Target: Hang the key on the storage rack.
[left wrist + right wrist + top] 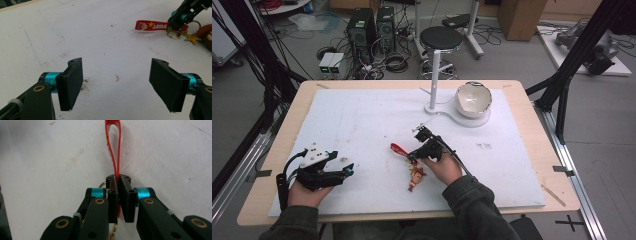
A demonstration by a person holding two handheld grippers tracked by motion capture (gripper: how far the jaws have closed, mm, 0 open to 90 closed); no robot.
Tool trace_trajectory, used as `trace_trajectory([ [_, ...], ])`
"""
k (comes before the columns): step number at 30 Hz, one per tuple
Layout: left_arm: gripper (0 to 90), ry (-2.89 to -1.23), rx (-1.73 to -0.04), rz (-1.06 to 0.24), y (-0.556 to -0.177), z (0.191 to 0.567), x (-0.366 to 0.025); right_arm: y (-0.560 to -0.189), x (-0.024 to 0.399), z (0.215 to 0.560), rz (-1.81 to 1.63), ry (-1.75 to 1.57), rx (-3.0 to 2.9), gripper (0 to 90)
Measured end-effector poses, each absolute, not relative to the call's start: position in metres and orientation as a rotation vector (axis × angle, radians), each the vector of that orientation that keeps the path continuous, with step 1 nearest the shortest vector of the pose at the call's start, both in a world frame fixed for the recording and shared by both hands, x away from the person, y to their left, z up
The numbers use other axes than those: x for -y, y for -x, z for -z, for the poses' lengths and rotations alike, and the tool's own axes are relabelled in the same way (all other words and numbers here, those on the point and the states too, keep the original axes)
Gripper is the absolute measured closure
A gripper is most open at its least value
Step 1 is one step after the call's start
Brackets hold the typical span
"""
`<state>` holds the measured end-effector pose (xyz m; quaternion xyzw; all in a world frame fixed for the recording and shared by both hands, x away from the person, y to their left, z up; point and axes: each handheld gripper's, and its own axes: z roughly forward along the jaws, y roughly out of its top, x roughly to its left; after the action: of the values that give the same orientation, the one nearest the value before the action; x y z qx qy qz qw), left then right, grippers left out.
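A keychain lies near the middle of the white board: a red strap [398, 148] with gold rings and a small cowboy figure [415, 177]. My right gripper [413, 156] is shut on the strap's ringed end. In the right gripper view the red strap [113, 147] runs up out of the pressed jaws of that gripper [118, 182]. In the left gripper view the strap [151, 25], a gold ring [174, 35] and the right gripper [176, 21] show at the upper right. My left gripper [116, 82] rests open on the board at the left, its black pads [72, 82] far apart with nothing between.
A white stand [434, 80] with a glossy white bowl [473, 99] on its base sits at the board's far right. The white board [362, 120] covers a wooden table [532, 125]. Beyond it stand a stool [441, 39], computer towers and cables on the floor.
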<state>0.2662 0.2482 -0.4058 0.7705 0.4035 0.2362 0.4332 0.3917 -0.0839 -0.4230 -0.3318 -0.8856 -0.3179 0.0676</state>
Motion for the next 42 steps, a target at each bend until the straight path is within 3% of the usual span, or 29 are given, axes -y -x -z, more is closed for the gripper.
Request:
trace_trajectory([
  [42,27.6,-1.918,-1.008,-0.593,-0.266,0.406,-0.249,-0.375,0.137,0.361,1.305,0.902,2.636,87.1],
])
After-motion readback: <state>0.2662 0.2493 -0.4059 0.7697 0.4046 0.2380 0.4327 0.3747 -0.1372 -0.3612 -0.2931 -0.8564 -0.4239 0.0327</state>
